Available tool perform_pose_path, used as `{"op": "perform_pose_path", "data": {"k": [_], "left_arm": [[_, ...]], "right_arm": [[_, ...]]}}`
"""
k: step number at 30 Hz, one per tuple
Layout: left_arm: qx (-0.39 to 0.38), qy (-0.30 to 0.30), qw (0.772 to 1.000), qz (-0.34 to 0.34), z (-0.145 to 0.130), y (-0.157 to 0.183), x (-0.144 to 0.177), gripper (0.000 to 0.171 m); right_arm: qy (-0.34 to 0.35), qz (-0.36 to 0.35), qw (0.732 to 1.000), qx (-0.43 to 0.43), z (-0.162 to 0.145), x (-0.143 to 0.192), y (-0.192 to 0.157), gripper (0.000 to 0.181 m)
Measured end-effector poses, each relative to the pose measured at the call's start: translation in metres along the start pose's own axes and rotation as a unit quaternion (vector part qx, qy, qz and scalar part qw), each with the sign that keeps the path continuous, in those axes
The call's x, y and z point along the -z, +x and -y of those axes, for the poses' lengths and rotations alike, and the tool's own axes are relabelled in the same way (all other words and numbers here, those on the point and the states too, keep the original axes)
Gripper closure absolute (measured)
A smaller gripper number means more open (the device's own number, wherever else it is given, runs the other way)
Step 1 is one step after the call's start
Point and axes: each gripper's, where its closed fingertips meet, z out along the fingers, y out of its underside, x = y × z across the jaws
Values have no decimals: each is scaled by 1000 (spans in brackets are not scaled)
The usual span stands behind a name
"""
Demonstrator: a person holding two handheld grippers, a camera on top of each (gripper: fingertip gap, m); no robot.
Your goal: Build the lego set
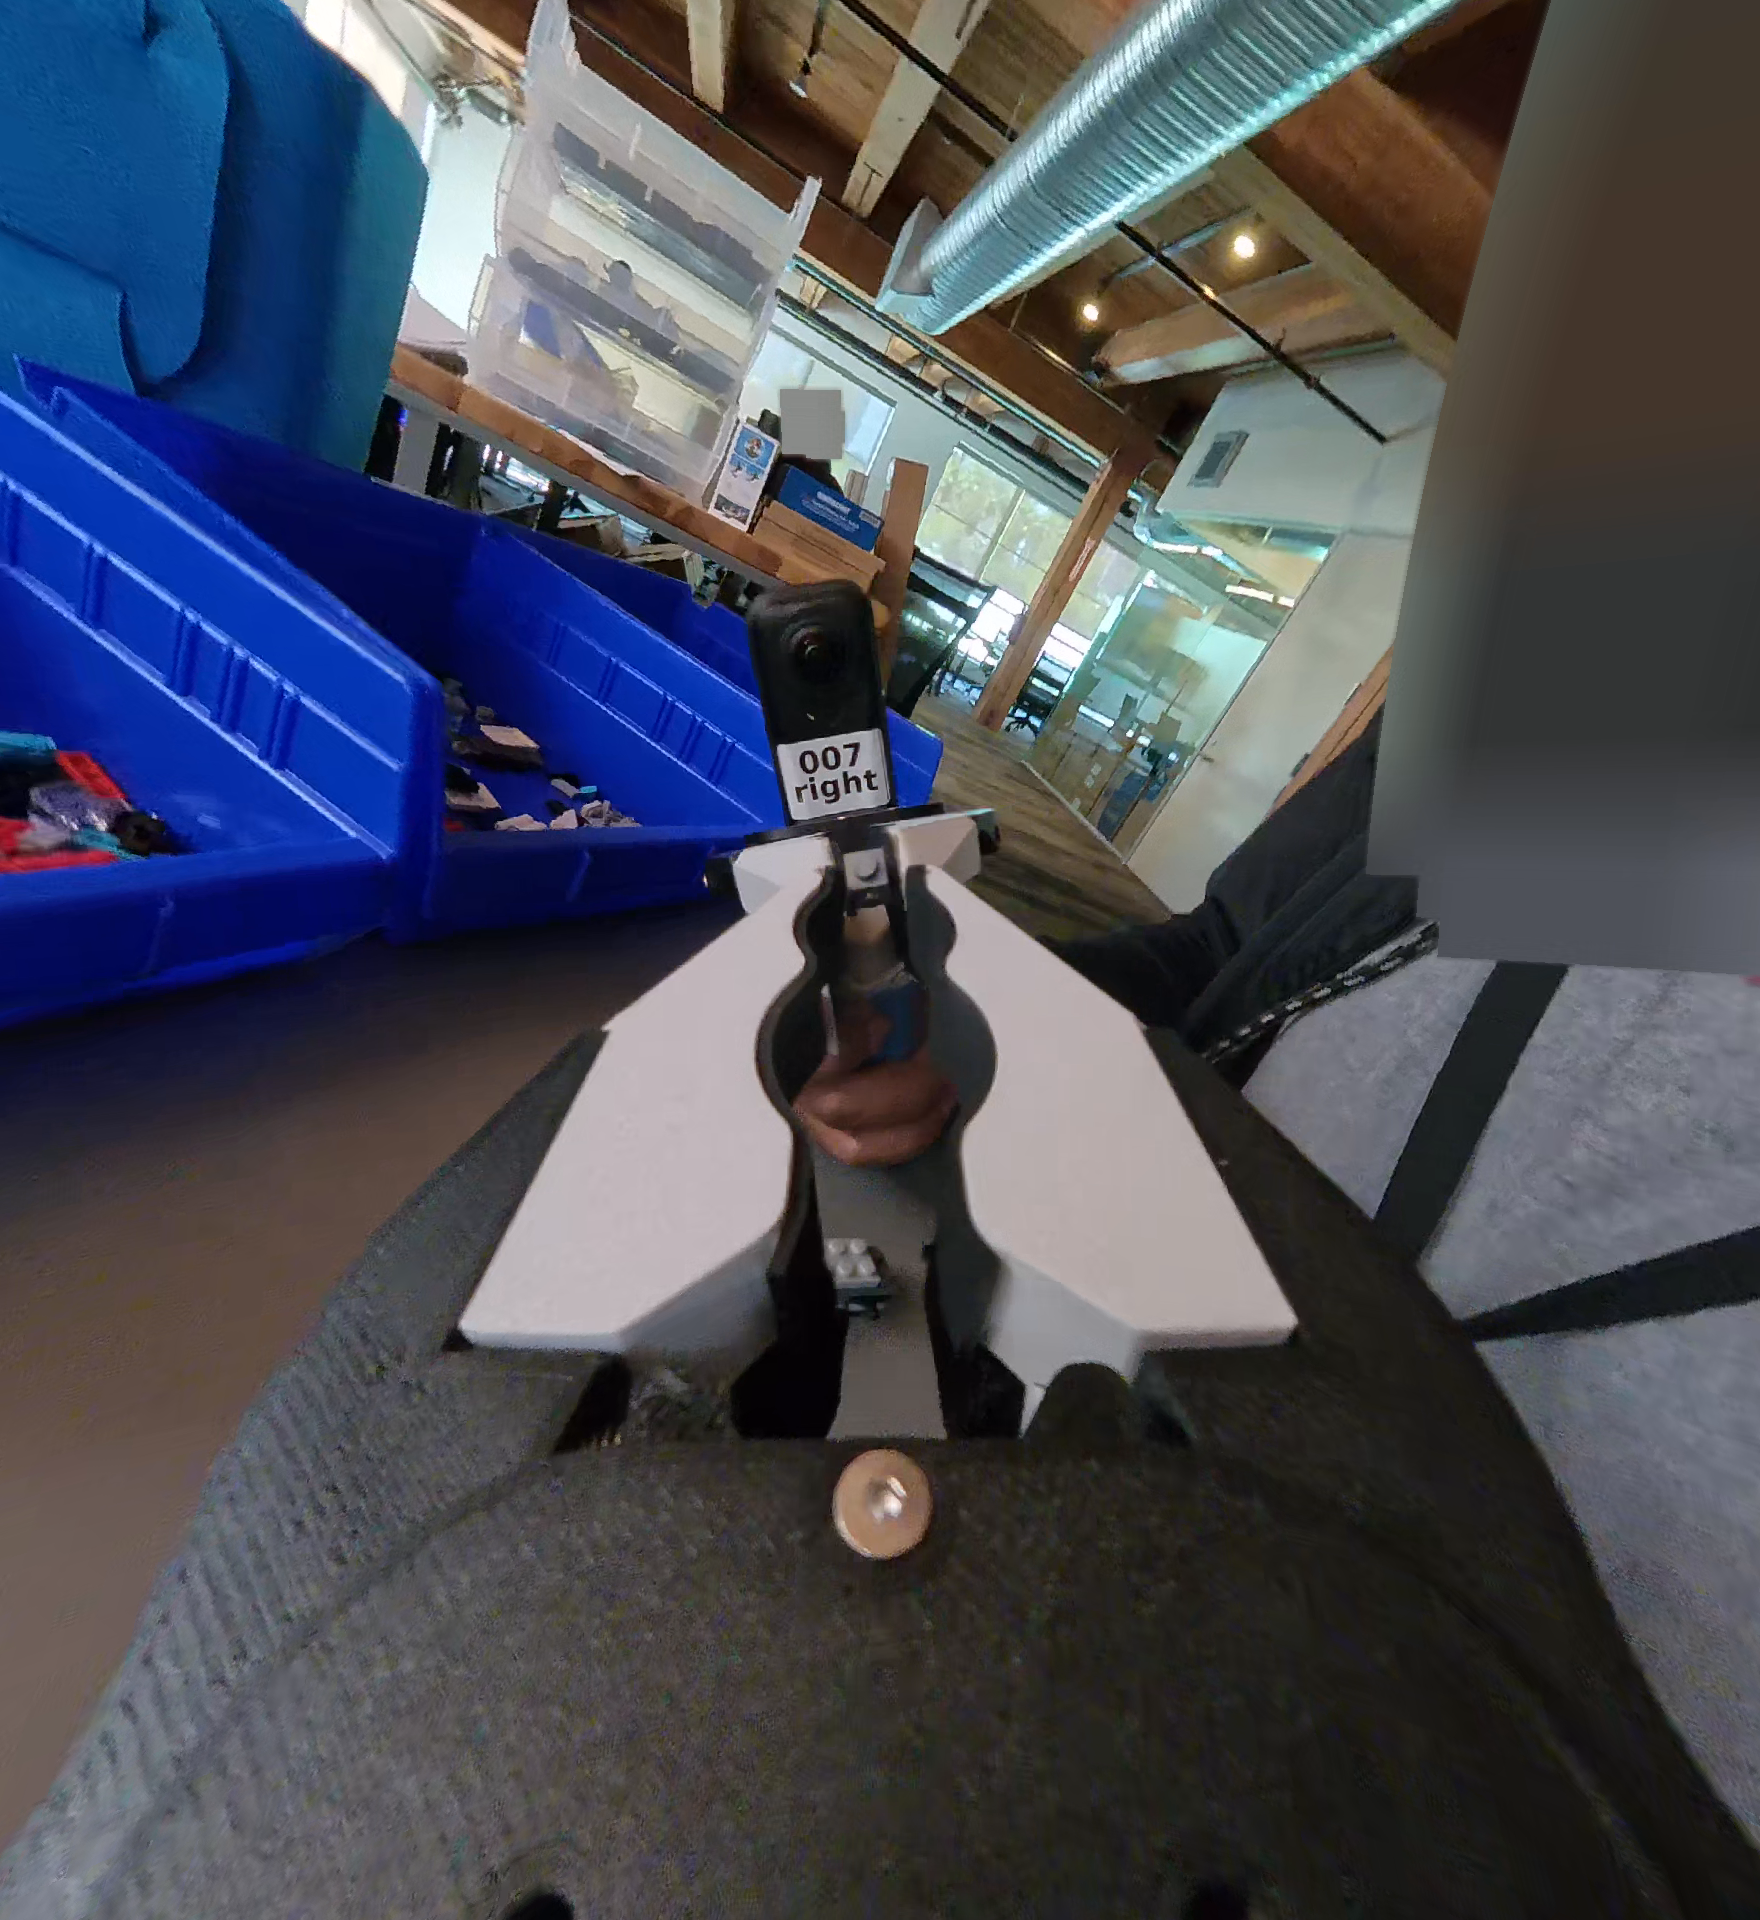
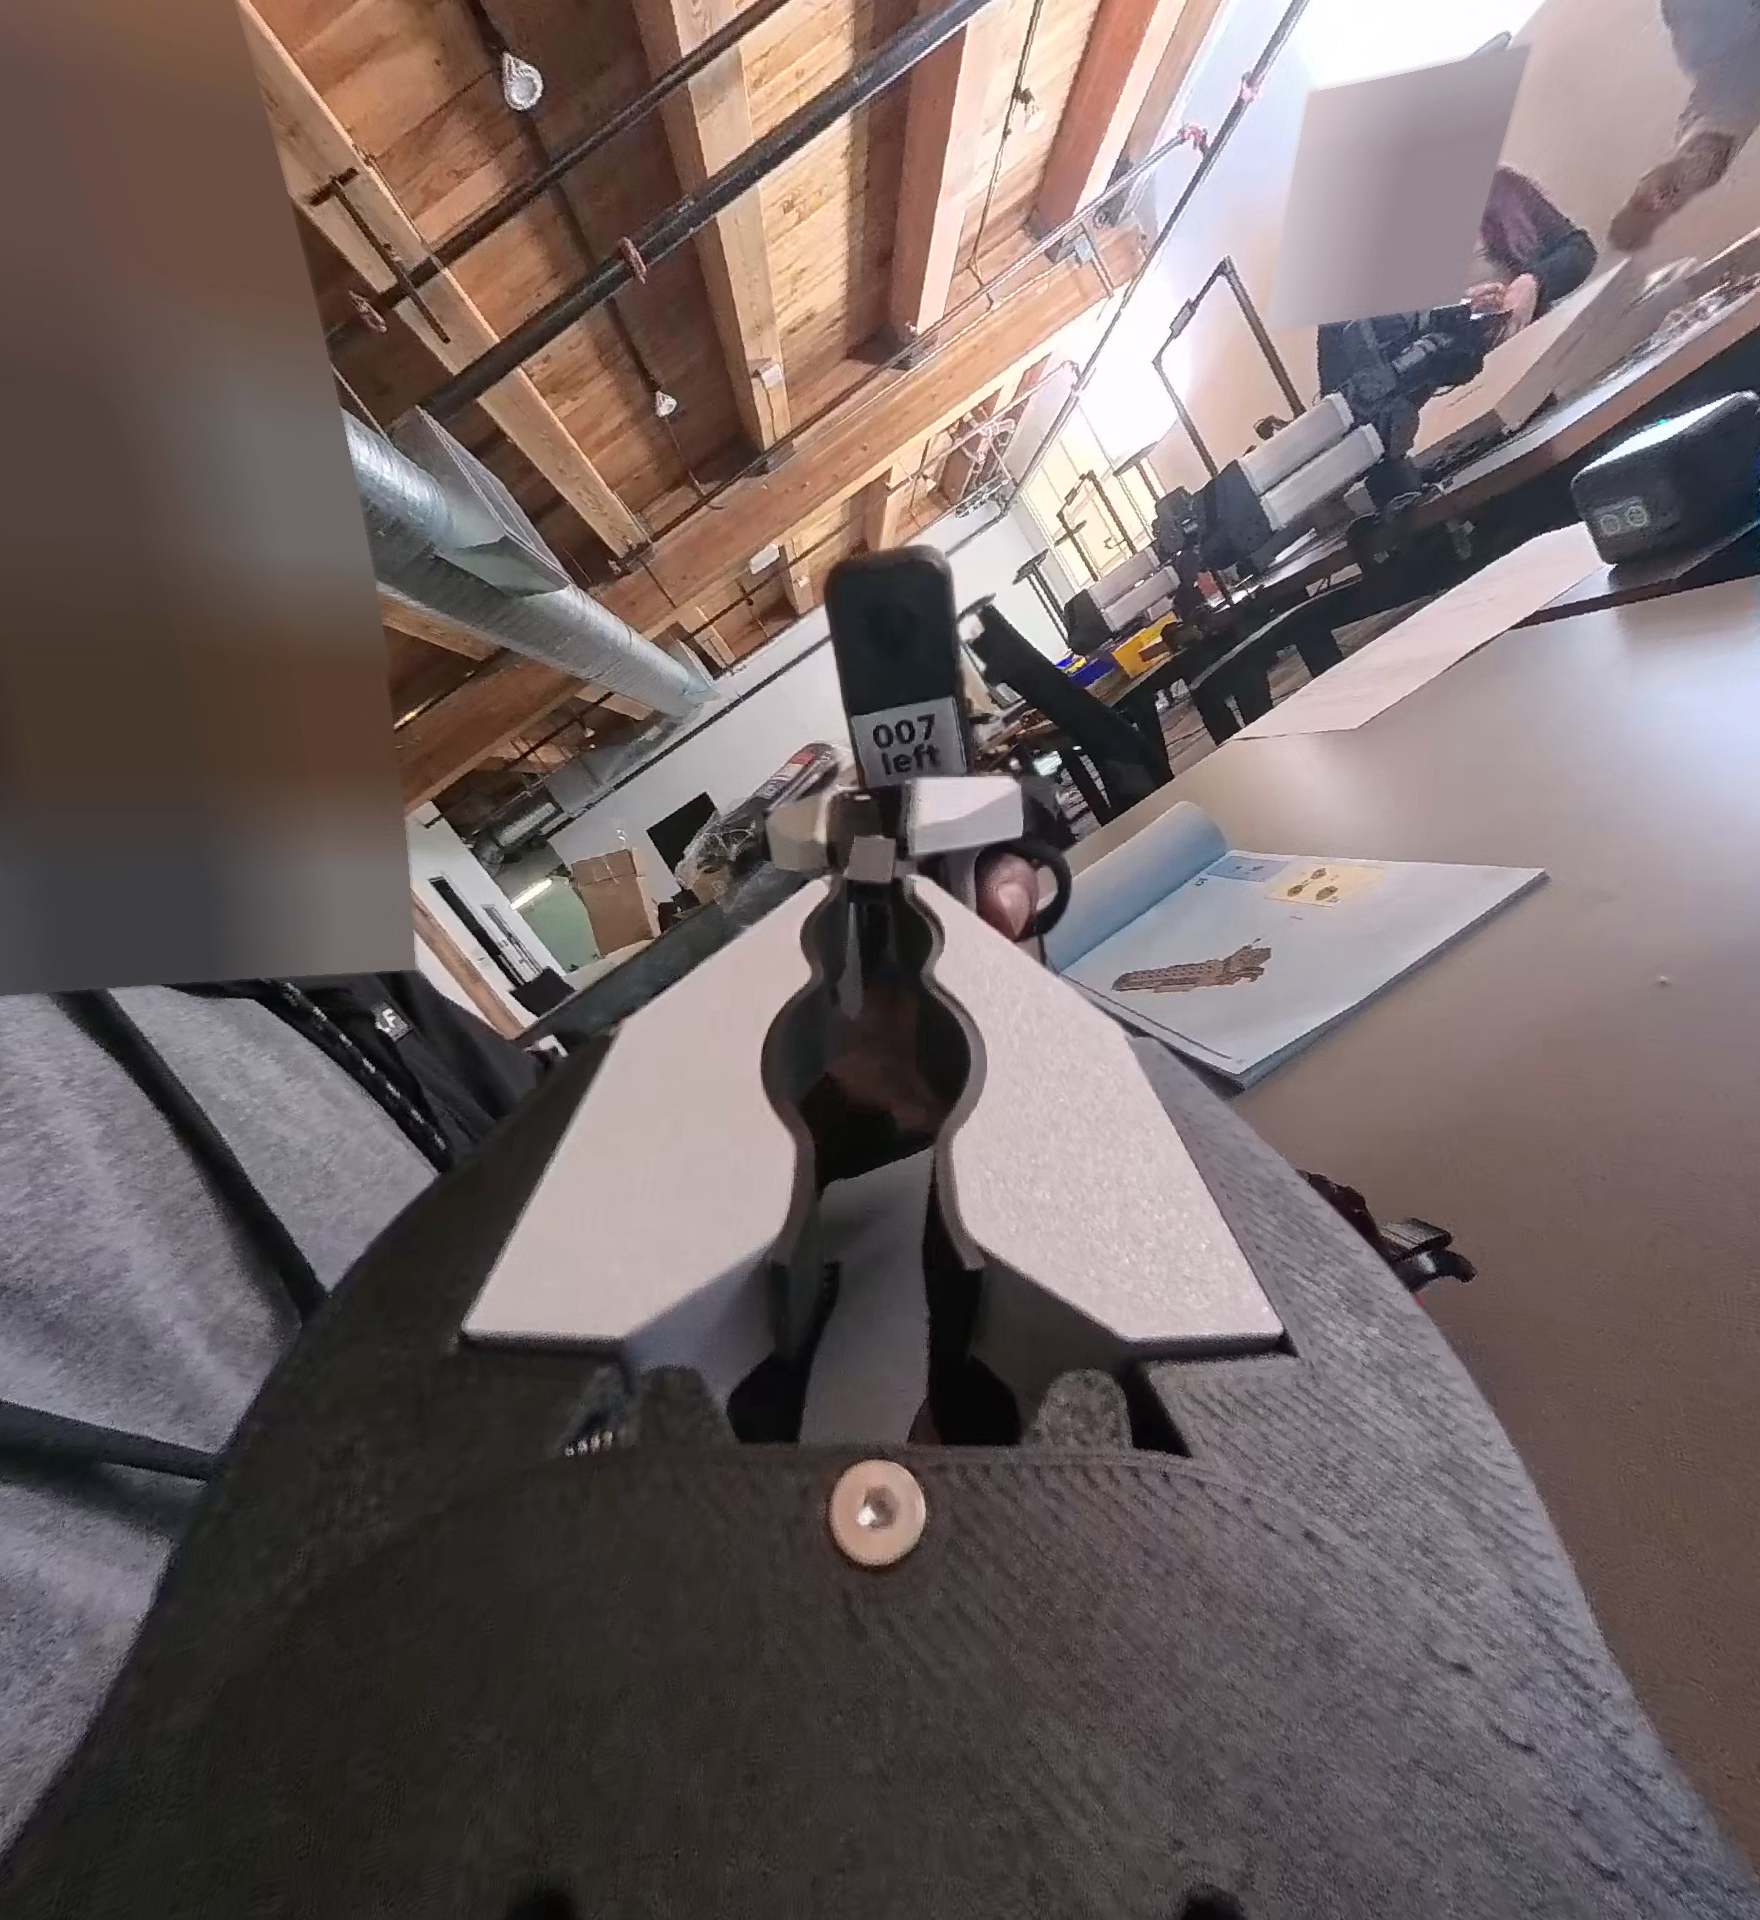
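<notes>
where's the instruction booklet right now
In the right wrist view the instruction booklet lies open on the table, right of centre, just beyond the right gripper and beside the left gripper facing it.

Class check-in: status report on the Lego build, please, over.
Left gripper and right gripper tip to tip, jaws narrow, grip unclear. Small grey brick at the meeting point. Nothing blocking; blue bins of pieces alongside, instruction booklet open.
</notes>
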Motion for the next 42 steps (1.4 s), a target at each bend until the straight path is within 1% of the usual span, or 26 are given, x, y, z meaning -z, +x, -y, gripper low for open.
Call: {"op": "perform_pose_path", "data": {"k": [3, 6, 9, 12, 14, 17, 19, 25, 30, 39, 42], "left_arm": [[-69, -21, 997, -11, 4, 7, 5, 158], [-168, -60, 984, -22, 5, 10, 8, 157], [-264, -86, 960, -37, 7, 11, 10, 155], [-340, -119, 932, -49, 8, 8, 10, 151], [-375, -146, 913, -63, 6, 8, 8, 151], [-408, -185, 890, -85, 0, 9, 6, 151], [-422, -206, 878, -93, -4, 7, 6, 151], [-443, -241, 856, -112, -9, 6, 6, 153], [-446, -251, 850, -125, -13, 7, 6, 161], [-447, -257, 846, -135, -17, 8, 7, 162], [-439, -259, 849, -139, -19, 8, 8, 163]], "right_arm": [[2, 8, 1000, -9, 0, -1, -2, 170], [4, 19, 1000, -20, 0, -2, -4, 170], [7, 37, 999, -37, -1, -4, -8, 170], [5, 47, 998, -47, -2, -6, -12, 170], [1, 49, 997, -52, -4, -7, -13, 170], [-3, 50, 997, -61, -5, -8, -13, 170], [-4, 52, 996, -68, -6, -8, -13, 170], [-12, 54, 995, -88, -12, -11, -11, 170], [-8, 56, 993, -101, -12, -10, -10, 170], [-16, 61, 991, -116, -17, -9, -10, 170], [-24, 48, 992, -114, -18, -8, -8, 169]]}}
